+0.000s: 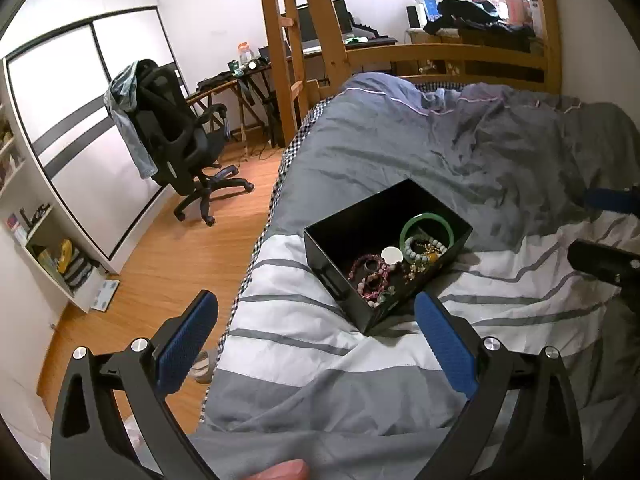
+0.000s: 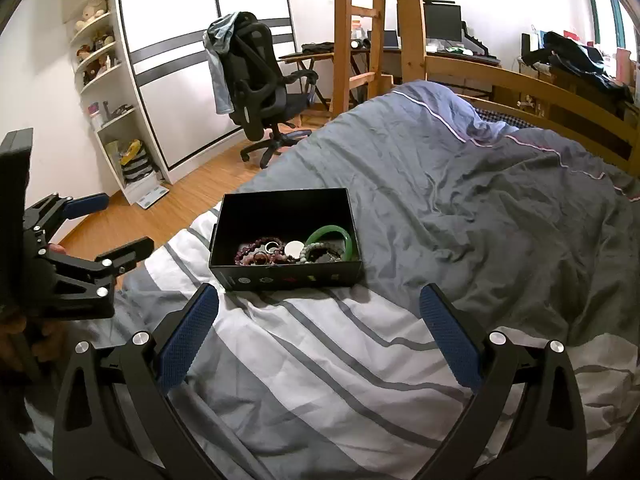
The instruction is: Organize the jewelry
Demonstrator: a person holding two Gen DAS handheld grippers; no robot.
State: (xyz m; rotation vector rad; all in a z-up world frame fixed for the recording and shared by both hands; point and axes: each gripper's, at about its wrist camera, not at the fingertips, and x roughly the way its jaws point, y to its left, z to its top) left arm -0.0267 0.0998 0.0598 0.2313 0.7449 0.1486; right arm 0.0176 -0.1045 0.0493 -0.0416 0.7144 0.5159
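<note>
A black open box (image 1: 332, 276) (image 2: 288, 274) sits on the striped bedspread. Inside it lie a green bangle (image 1: 426, 224) (image 2: 332, 236), pink and purple bead bracelets (image 1: 370, 274) (image 2: 256, 254), a pale bead bracelet (image 1: 412, 250) (image 2: 316, 250), a white round disc (image 1: 392, 256) (image 2: 295, 248) and gold beads (image 1: 430, 254). My left gripper (image 1: 316, 312) is open and empty, just short of the box's near corner. My right gripper (image 2: 320, 304) is open and empty, just in front of the box. The left gripper also shows at the left of the right wrist view (image 2: 108, 224).
The box rests on a bed with a grey and white striped cover (image 2: 320, 360) and a rumpled grey duvet (image 2: 480, 168). The bed's left edge drops to a wooden floor (image 1: 160, 264). A black office chair (image 1: 176, 136), a wardrobe, shelves and a wooden bed frame (image 1: 440, 56) stand beyond.
</note>
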